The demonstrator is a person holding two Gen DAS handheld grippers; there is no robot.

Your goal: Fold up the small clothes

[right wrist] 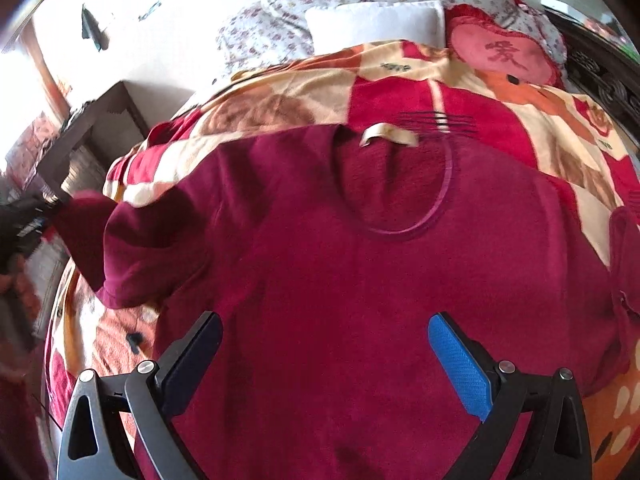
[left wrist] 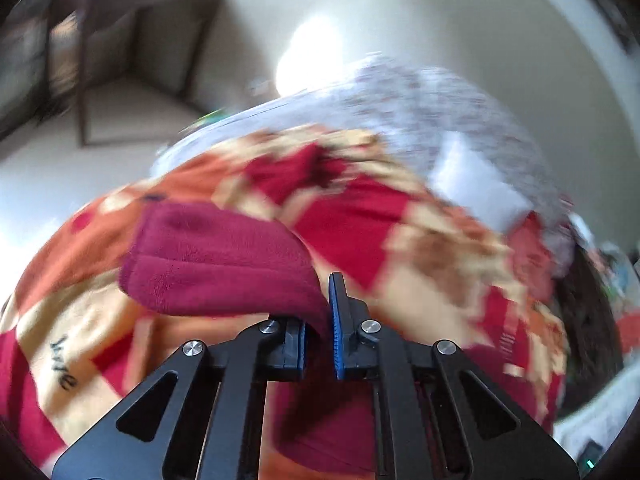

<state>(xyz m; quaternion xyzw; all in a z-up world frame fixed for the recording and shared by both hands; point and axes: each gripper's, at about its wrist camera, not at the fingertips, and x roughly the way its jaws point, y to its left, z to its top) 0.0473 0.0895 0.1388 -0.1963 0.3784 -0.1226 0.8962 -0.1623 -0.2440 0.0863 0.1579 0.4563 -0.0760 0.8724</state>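
A maroon fleece shirt [right wrist: 360, 280] lies flat, neck away from me, on a red and orange patterned blanket [right wrist: 560, 120]. A cream label [right wrist: 388, 135] shows inside its collar. My right gripper [right wrist: 324, 364] hovers open just over the shirt's lower body, with nothing pinched between its fingers. In the left wrist view, my left gripper [left wrist: 320, 320] is shut on the edge of the shirt's sleeve [left wrist: 212, 260], which folds off to the left. From the right wrist view that sleeve [right wrist: 132, 248] is lifted at the left edge, and the left gripper [right wrist: 24, 220] shows there only as a dark blur.
The blanket [left wrist: 440, 248] covers a bed with a floral sheet [right wrist: 280, 28], a white pillow [right wrist: 376, 24] and a heart-shaped red cushion [right wrist: 504, 52] at its head. A dark carved headboard [right wrist: 600, 76] runs along the right. A dark wooden table [right wrist: 88, 128] stands beside the bed.
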